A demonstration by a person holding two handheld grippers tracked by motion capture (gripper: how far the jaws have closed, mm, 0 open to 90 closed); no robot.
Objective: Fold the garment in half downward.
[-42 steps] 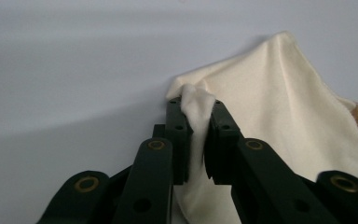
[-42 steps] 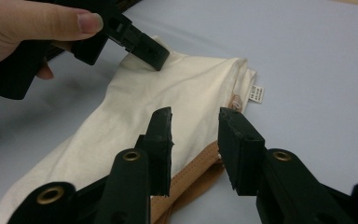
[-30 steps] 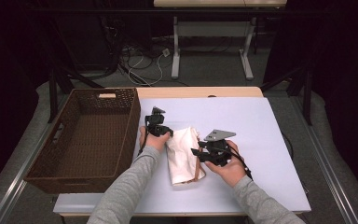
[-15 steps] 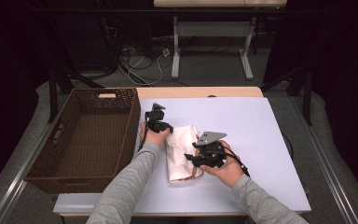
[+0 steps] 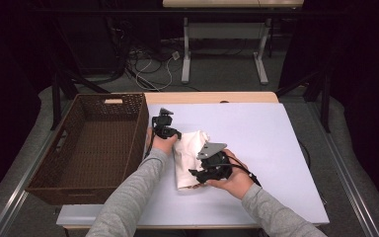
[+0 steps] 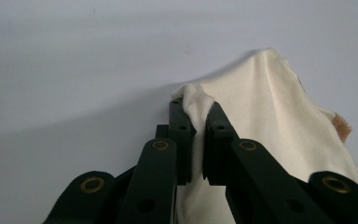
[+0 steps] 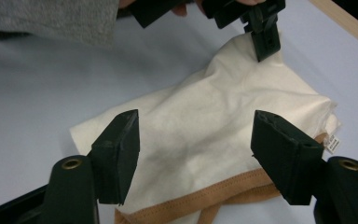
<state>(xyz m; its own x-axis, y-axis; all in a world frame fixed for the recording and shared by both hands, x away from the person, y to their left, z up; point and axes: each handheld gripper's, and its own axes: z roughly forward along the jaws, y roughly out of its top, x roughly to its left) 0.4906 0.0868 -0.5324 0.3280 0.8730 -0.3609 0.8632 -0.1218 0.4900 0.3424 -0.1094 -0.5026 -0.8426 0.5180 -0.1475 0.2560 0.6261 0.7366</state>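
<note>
A cream cloth (image 5: 190, 158) with a tan hem is seen lying bunched on the table (image 5: 266, 148), a little left of its middle and just right of the basket (image 5: 98, 143). A pinch of its far edge is clamped between the closed jaws of the left gripper (image 6: 193, 121), the fold being squeezed up between them. The right gripper (image 7: 193, 140) is held over the near end of the cloth with its jaws spread wide and nothing between them. The hold on the left is judged slight: only a small ridge of fabric is caught, so a sharp pull could draw it free and let the cloth drop back in a heap. If the right jaws are shut where they stand, several layers and the hem might be taken together, and the cloth would then be dragged rather than spread. A small tag (image 7: 332, 142) is seen at the hem's right end and could be caught too. The basket is close on the left, its wall just beside the left hand (image 5: 162, 143), so a leftward swing could be blocked by it. The rest of the table is bare; cables and table legs are seen on the floor beyond.
</note>
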